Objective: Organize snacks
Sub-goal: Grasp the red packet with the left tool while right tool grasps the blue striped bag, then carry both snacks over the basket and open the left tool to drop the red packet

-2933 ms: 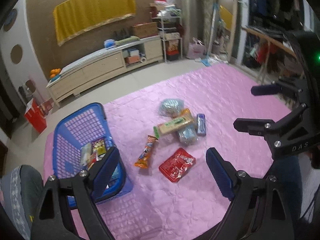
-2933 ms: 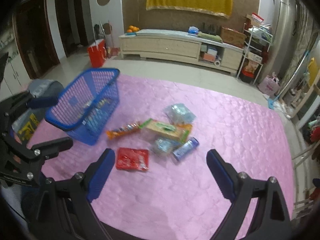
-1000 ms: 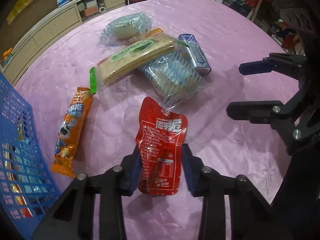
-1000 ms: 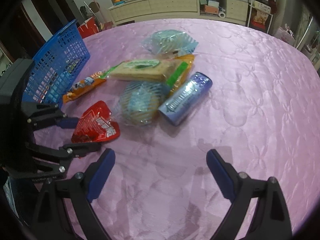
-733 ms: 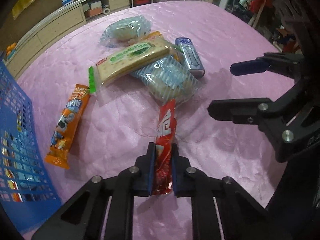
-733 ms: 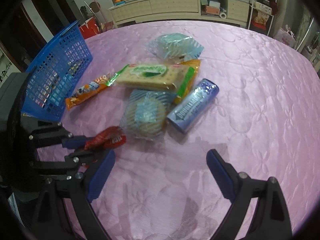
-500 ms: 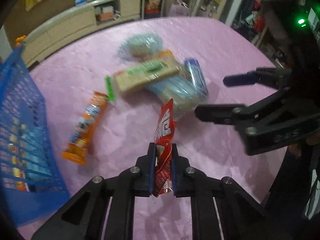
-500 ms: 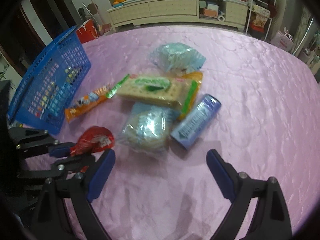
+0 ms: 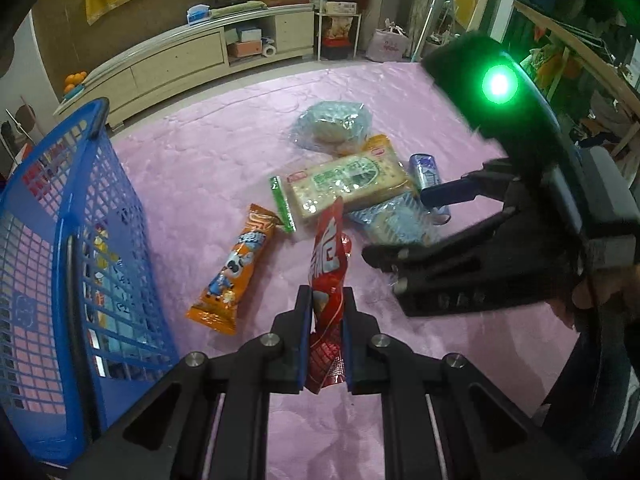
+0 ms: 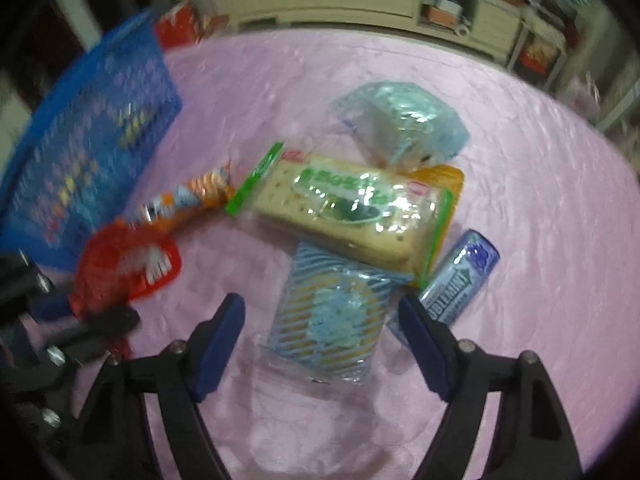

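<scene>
Since the earlier frames, red pouch (image 9: pixel 326 280) up off the pink quilt (image 9: pixel 200 168), pinched edge-on in the left gripper (image 9: pixel 325 322), which is clamped tight on its lower half; top of the pouch stands free above the pads. Right gripper (image 10: pixel 322 330) has swung in over the snack pile; its jaws have just been closing and now straddle the blue-striped packet (image 10: pixel 332 320), one pad each side, pads not pressing on it as far as the blurred view shows.

Striped packet lies flat on the quilt, its far end tucked under the cracker pack (image 10: pixel 348 208). Blue can (image 10: pixel 460 280) just beside the right finger. Pale blue bag (image 10: pixel 404 120) beyond the crackers. Orange wrapper (image 9: pixel 236 272) lies alone between pile and blue basket (image 9: pixel 72 216). Basket at the left, some packets already inside.
</scene>
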`<state>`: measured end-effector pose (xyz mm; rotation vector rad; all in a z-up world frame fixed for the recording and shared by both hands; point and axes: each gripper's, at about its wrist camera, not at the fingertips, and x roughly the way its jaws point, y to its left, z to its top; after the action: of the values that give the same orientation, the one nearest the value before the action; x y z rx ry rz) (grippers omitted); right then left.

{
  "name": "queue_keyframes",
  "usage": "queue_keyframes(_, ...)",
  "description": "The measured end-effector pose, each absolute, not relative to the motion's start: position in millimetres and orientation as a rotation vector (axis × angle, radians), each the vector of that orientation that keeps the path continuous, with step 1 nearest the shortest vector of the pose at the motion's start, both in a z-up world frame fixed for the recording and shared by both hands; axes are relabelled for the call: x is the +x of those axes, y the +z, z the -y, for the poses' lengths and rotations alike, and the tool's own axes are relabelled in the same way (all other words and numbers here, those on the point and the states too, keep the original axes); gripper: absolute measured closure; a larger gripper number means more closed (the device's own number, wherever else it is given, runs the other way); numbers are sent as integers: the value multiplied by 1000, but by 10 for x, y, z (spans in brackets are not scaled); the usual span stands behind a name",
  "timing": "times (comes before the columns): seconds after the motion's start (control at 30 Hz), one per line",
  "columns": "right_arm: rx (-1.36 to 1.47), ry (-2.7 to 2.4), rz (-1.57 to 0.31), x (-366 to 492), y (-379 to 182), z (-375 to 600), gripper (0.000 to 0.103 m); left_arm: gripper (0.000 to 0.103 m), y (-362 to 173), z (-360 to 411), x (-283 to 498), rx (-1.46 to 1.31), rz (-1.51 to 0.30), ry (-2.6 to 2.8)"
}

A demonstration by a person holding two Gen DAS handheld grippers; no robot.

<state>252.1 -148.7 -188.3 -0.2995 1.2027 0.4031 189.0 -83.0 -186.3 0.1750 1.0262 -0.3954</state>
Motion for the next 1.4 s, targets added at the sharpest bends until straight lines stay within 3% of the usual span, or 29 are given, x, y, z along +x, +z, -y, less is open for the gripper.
queue_keyframes(0.07,-325,417,-1212,2510,-1946,1448,30,91,-1857,840,1876,181,-1024,-396)
queue_keyframes(0.27,-236,419,-1216,2475,-1958,1620,44,91,-1826,847,1794,186,-1017,-393)
queue_keyframes(1.1,-229,474,-898,1180,-325,1379,44,91,-784,429,911,99,-844,-319)
queue_keyframes(1.4,-244,496,-813,1108,-52,1024,44,91,-520,-35,768,64,-814,-252)
